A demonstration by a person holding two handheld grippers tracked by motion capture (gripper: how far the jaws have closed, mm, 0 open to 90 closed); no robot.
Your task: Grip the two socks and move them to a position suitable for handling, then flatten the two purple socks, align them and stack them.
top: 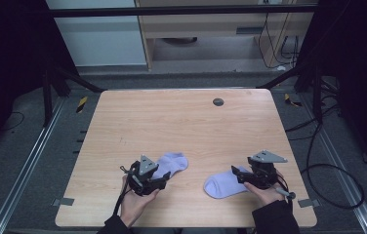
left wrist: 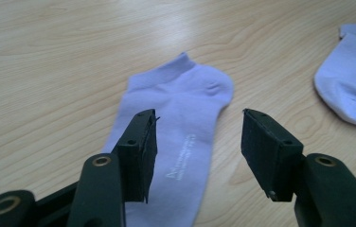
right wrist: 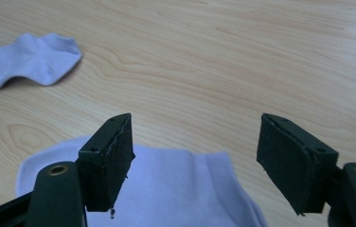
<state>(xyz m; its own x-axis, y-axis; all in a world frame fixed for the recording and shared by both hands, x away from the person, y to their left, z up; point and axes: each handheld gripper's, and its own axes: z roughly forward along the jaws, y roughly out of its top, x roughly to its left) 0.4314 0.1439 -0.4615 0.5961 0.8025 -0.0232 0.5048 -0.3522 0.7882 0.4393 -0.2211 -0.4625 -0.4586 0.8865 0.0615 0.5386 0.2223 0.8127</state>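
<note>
Two lilac socks lie flat and well apart on the wooden surface (top: 181, 122) in the high view, the left sock (top: 172, 163) by the left hand-held gripper (top: 154, 181) and the right sock (top: 223, 184) by the right hand-held gripper (top: 242, 176), while each gripper view shows jaws apart above its sock, gripping nothing.

The far half of the tabletop (top: 181, 117) is lying bare, broken only by a small dark disc (top: 218, 102) near the far edge. Near the front, the left sock (top: 172, 164) and the right sock (top: 223, 185) are lying flat and well apart, leaving a bare strip of wood between them.
</note>
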